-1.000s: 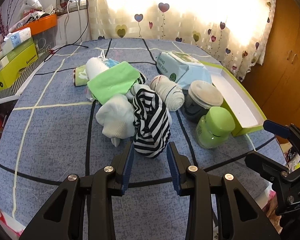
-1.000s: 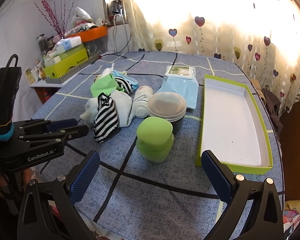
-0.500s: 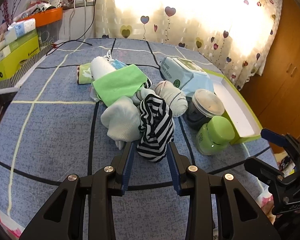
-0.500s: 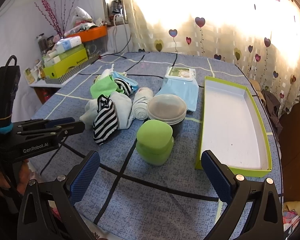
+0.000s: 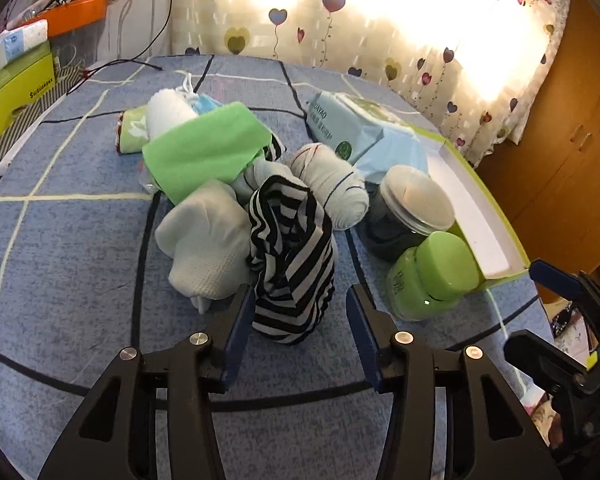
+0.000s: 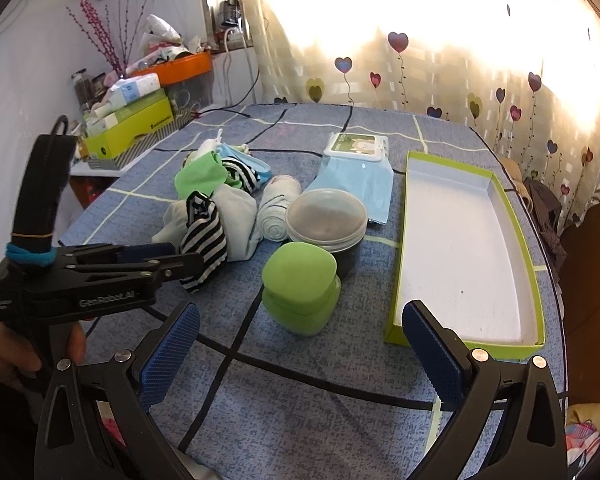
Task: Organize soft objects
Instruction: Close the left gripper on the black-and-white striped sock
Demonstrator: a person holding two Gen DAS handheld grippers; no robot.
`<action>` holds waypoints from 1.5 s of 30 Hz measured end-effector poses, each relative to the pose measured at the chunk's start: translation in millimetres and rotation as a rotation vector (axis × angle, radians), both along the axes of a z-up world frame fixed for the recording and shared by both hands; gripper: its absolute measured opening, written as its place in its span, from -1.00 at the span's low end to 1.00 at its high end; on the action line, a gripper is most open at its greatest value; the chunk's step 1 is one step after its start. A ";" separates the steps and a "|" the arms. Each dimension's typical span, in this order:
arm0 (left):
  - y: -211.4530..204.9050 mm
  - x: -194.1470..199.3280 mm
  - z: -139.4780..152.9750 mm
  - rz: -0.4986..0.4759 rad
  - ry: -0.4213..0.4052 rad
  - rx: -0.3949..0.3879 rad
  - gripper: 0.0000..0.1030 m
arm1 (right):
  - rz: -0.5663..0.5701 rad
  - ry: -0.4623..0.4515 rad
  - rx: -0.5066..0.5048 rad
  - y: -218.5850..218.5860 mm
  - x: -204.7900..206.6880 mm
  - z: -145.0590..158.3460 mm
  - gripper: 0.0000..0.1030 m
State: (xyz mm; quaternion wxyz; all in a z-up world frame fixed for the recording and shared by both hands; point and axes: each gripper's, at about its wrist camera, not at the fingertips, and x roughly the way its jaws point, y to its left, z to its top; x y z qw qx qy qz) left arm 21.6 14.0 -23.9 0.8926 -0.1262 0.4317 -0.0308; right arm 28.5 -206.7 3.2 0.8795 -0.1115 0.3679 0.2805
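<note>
A black-and-white striped sock (image 5: 292, 264) stands bunched at the near end of a pile of soft things on the blue checked cloth. My left gripper (image 5: 299, 300) is low over the cloth. Its jaws are opening, and the sock's lower end sits between them with a gap on the right side. Beside the striped sock lie a white sock (image 5: 208, 248), a green cloth (image 5: 204, 152) and a rolled white sock (image 5: 332, 184). My right gripper (image 6: 300, 312) hangs wide open and empty above the near cloth, in front of a green jar (image 6: 300, 288).
A white tray with a green rim (image 6: 460, 248) lies on the right. A clear-lidded jar (image 6: 326, 220) and a pack of wet wipes (image 6: 356, 160) sit between tray and pile. Boxes and an orange bin (image 6: 180, 68) stand on a shelf at the far left.
My left gripper has moved forward and down toward the pile. Its jaws have spread wider around the striped sock. The right gripper has stayed where it was.
</note>
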 end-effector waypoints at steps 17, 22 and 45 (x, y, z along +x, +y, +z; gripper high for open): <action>7.9 -9.0 1.1 0.009 -0.036 -0.033 -0.80 | -0.001 -0.006 0.004 3.6 -2.6 1.2 0.98; 14.2 -21.8 10.5 0.015 -0.064 -0.038 -0.80 | 0.008 -0.021 0.004 7.1 -7.0 6.7 0.98; -1.9 24.4 -18.8 0.003 0.023 -0.024 -0.38 | 0.001 0.002 0.015 0.6 4.4 0.9 0.99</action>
